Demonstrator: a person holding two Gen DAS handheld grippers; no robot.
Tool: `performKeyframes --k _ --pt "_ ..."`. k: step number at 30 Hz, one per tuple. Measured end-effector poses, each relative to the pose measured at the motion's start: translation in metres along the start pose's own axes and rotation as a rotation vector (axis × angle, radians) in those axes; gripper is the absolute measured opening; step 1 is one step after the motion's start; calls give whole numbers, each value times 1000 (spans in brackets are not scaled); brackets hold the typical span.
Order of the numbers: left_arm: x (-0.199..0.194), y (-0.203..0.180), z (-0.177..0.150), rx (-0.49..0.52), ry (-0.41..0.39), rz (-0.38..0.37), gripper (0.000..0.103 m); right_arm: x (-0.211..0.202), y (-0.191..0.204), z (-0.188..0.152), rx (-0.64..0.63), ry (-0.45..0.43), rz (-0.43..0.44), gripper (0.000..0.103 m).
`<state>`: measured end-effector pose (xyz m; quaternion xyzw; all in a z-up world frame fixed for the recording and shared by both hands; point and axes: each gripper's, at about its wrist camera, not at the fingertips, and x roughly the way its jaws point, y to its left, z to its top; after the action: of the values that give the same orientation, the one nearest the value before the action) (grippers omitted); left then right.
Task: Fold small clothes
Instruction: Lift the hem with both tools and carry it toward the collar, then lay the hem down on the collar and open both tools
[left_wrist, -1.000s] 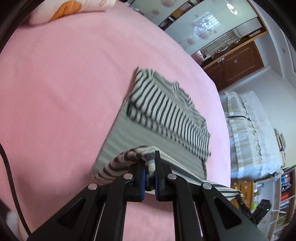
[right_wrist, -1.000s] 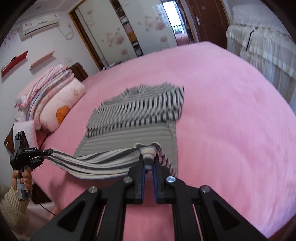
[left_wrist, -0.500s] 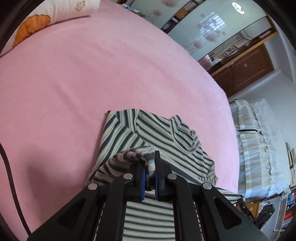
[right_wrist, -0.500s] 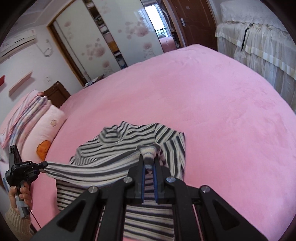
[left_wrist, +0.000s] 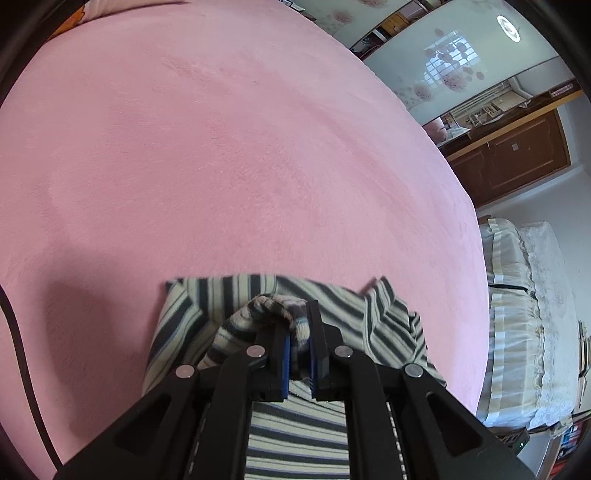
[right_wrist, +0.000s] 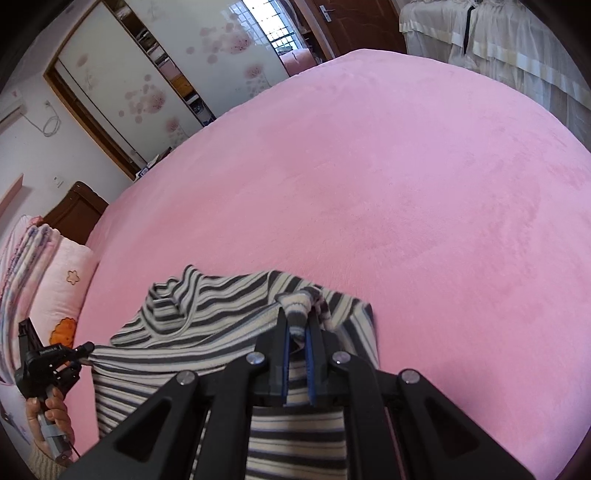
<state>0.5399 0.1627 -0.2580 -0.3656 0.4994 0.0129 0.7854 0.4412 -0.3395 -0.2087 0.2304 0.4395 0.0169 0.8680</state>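
Observation:
A small grey-and-cream striped sweater (left_wrist: 347, 314) lies on the pink bed (left_wrist: 229, 155). My left gripper (left_wrist: 298, 332) is shut on one corner of its hem. My right gripper (right_wrist: 297, 325) is shut on the other corner of the striped sweater (right_wrist: 207, 306). Both hold the hem lifted over the upper part of the sweater, near its collar (right_wrist: 166, 291). The left gripper also shows in the right wrist view (right_wrist: 86, 349), with the hem stretched between the two. The lower part of the sweater is hidden under the grippers.
Pink pillows (right_wrist: 59, 280) and folded blankets lie at the head of the bed. A second bed with a white lace cover (left_wrist: 524, 314) stands beside it. A wardrobe with flowered doors (right_wrist: 177, 74) is at the back. A black cable (left_wrist: 18, 332) runs at left.
Both grippers have carried the hem forward over the sweater toward the collar. The lower half is now folded over the upper half.

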Motion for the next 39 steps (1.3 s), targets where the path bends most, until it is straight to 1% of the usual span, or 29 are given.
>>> performKeyframes --k 3,7,10,12,13,14,15,17,18,19,22,24,25,27,29,31,32,33,34,35,36,37,39 --pt "14 4 4 -30 7 5 5 9 -1 7 13 -2 6 6" --pt "33 13 5 -88 34 13 6 28 -5 14 51 27 1 6" --pt "42 18 2 -123 45 -6 6 39 -8 16 85 46 -4 7" --pt "46 18 1 -131 56 -22 10 46 -9 18 103 71 -9 9" --pt "46 19 2 -136 54 -36 14 48 -10 19 115 80 -11 11" --pt "45 22 5 -142 49 -53 18 48 -11 20 121 79 -15 11" --pt "44 23 7 -151 39 -71 20 49 -10 22 125 78 -18 12" --pt "40 26 11 -176 13 -109 25 48 -11 27 138 63 -21 21" --pt "38 26 14 -186 -6 -114 26 47 -11 29 146 49 -29 32" --pt "34 28 14 -194 -36 -114 29 43 -11 31 152 29 -40 38" --pt "25 33 15 -199 -79 -110 30 32 -11 35 141 -24 -50 38" --pt "20 35 14 -185 -99 -89 30 23 -6 35 92 -61 -77 38" --pt "16 37 13 -173 -115 -73 30 17 -2 34 47 -79 -94 38" --pt "7 35 10 -121 -128 -36 30 9 10 31 -41 -91 -117 38" --pt "0 29 7 -43 -127 10 30 3 20 25 -122 -97 -133 35" --pt "-6 10 -4 114 -119 63 30 -1 32 19 -208 -79 -136 26" --pt "-6 2 -11 187 -114 82 30 -1 38 16 -239 -65 -135 24" --pt "-5 -12 -21 284 -100 92 30 0 43 13 -264 -48 -127 23" --pt "-1 -28 -34 388 -73 88 30 4 52 9 -288 -23 -108 21" --pt "3 -40 -42 441 -51 83 31 7 59 5 -302 -9 -92 19" --pt "10 -52 -54 506 -11 65 31 11 67 2 -315 7 -67 17" --pt "18 -63 -65 555 36 39 31 18 79 -5 -329 30 -29 17" --pt "35 -79 -81 598 110 3 31 31 100 -13 -340 79 44 17"
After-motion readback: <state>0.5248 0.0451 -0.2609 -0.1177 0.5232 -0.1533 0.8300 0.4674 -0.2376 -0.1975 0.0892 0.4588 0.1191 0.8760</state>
